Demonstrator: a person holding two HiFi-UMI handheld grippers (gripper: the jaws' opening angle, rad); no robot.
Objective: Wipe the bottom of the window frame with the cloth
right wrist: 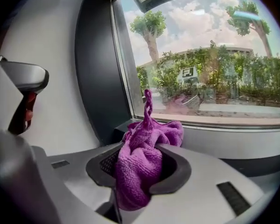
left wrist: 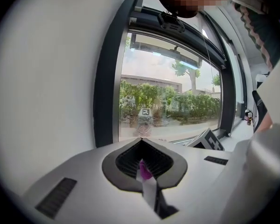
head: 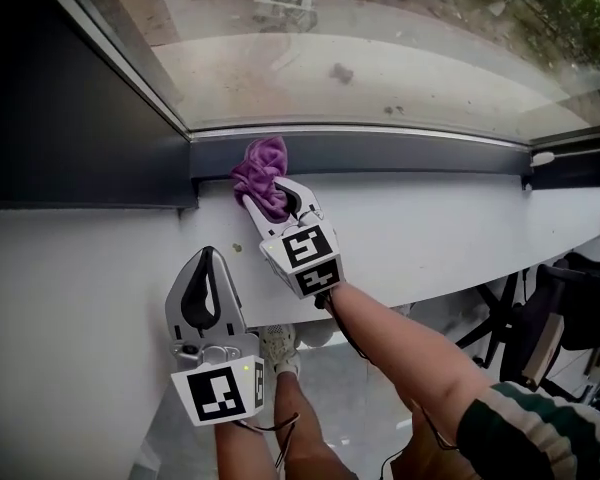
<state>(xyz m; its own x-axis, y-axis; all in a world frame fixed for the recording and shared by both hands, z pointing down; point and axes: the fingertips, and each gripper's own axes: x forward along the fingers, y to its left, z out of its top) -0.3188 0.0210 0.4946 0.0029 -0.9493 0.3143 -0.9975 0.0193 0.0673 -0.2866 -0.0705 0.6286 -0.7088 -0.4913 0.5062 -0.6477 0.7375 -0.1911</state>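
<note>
Up at the window, the right gripper (head: 268, 204) has its jaws clamped on a bunched purple cloth (head: 260, 168). The wad sticks out past the tips and presses against the dark bottom frame (head: 400, 153), close to that rail's left end, where it meets the dark upright (head: 70, 118). In the right gripper view the cloth fills the hollow between the jaws, spills forward toward the frame, and one twisted end stands up in front of the glass (head: 380, 58).

The left gripper (head: 208, 258) is well back from the frame, lower on the white sill (head: 430, 228) and to the left of the right one, touching neither the cloth nor the rail. Its jaws are closed together; in the left gripper view they meet along a seam, where a small white strip with a purple tip shows, and I cannot tell what that is.

The person's bare forearm (head: 400, 343) runs up from the lower right to the right gripper, with a striped sleeve (head: 520, 428) at the corner. A shoe (head: 278, 346) shows on the floor below the sill's edge. Through the glass lie pale pavement and some greenery.
</note>
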